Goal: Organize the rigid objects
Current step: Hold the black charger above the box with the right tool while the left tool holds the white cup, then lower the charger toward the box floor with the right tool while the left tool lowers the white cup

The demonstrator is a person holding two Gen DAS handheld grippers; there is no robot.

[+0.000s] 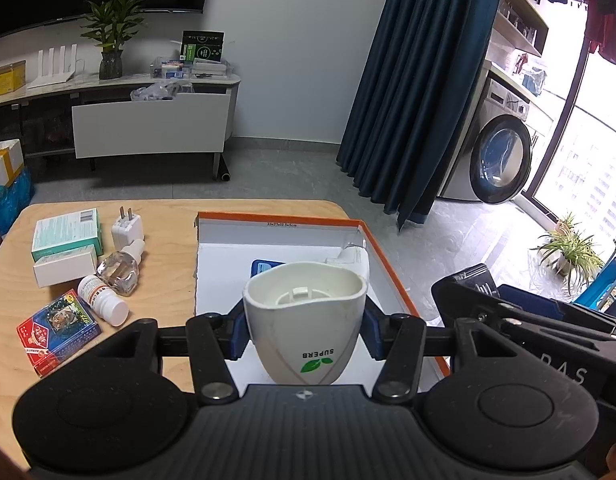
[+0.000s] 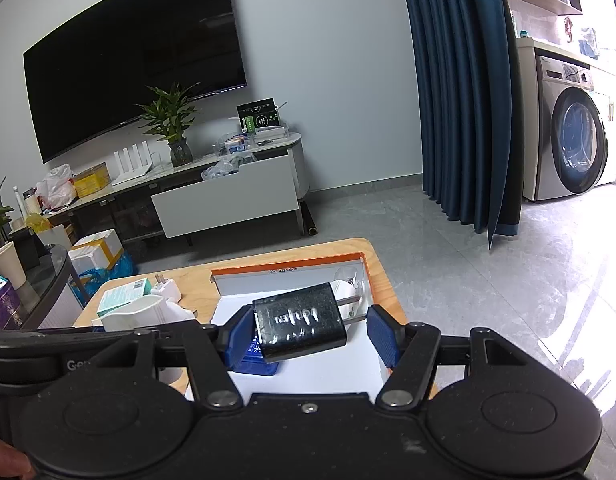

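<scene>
Left gripper (image 1: 305, 330): fingers clamped on the sides of a white cup-shaped holder (image 1: 305, 320), held upright above the near half of the orange-edged tray (image 1: 392, 264), centre of frame. Right gripper (image 2: 310, 334): the black plug adapter (image 2: 299, 328) sat tilted between the blue fingers, its left side against the left pad and its prongs pointing at the right one; whether it was truly pinched I could not tell. Left of the tray, on the tabletop (image 1: 163, 216): boxes, a white charger (image 1: 127, 230), a pill bottle (image 1: 101, 300), a card pack (image 1: 57, 330). To do the step well, I judged: lower each piece to the tray floor before releasing, clear of the blue item (image 1: 265, 268) and white object (image 1: 350, 258) already there.
</scene>
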